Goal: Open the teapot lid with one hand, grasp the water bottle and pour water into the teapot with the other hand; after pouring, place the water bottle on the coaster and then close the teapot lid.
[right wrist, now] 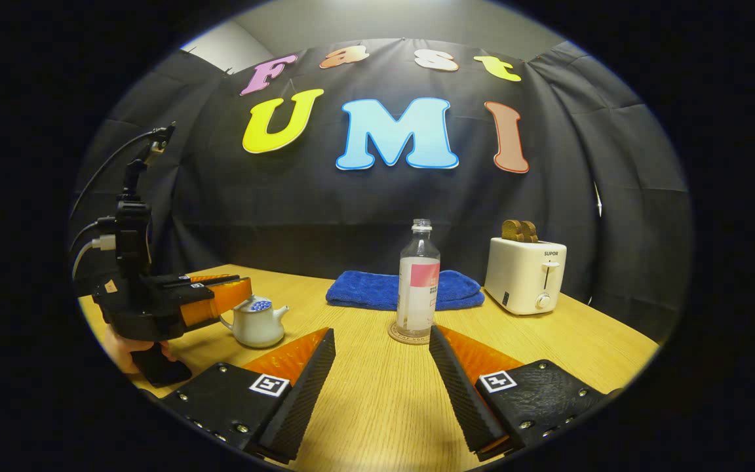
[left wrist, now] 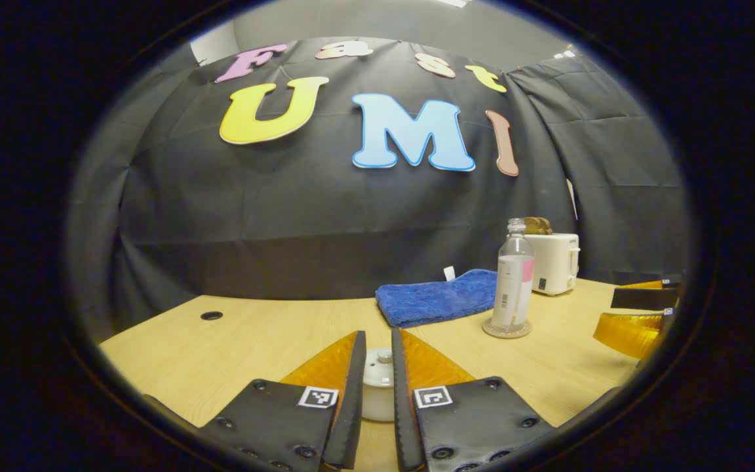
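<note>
Between left gripper [left wrist: 377,354] fingers: teapot lid [left wrist: 378,367]; bottle [left wrist: 513,278] far right.

Soft, even light falls from overhead onto the pale wooden desk [right wrist: 377,393], leaving only faint shadows under the clear plastic water bottle [right wrist: 418,282] and the white boxy toaster [right wrist: 525,275]. Both views bend strongly toward their edges, curving the desk's rim. The near jaws look slightly soft; the middle distance is sharp.

Teapot, water bottle and coaster on table
White teapot [right wrist: 256,322] lidded; clear water bottle [right wrist: 418,280] upright, uncapped, standing on round coaster [right wrist: 401,337].
</note>
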A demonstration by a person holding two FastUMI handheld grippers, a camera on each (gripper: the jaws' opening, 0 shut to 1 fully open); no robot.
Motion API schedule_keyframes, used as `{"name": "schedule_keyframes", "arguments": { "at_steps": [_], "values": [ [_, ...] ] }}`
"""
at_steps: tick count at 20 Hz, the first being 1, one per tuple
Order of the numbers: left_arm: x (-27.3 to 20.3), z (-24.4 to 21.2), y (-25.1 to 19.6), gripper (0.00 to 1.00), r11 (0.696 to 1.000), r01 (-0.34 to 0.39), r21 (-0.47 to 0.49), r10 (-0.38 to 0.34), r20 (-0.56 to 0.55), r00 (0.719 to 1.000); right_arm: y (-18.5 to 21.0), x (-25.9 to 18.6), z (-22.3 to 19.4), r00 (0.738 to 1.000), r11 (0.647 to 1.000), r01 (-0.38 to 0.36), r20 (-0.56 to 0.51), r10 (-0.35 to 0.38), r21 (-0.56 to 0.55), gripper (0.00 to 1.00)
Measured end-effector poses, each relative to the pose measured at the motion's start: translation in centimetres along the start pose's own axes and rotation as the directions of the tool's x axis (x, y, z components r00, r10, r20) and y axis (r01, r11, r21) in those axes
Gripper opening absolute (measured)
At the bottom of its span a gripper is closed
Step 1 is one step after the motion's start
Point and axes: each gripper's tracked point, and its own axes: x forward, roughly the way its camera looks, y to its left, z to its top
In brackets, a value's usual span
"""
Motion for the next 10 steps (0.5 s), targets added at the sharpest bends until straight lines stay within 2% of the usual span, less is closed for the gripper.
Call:
{"name": "schedule_keyframes", "arguments": {
  "at_steps": [7,10],
  "values": [
    [-4.3,0.5,-1.4,0.26,1.000,-0.027,0.002,0.027,0.035,0.999,-0.6,-2.6,-0.6,1.000,1.000,0.025,0.009,-0.025,0.017,0.90],
    [-6.4,0.5,-2.3,0.26,1.000,-0.023,0.002,0.023,0.048,0.999,-0.6,-4.6,-1.2,0.999,0.998,0.032,0.004,-0.032,0.057,0.90]
  ]
}}
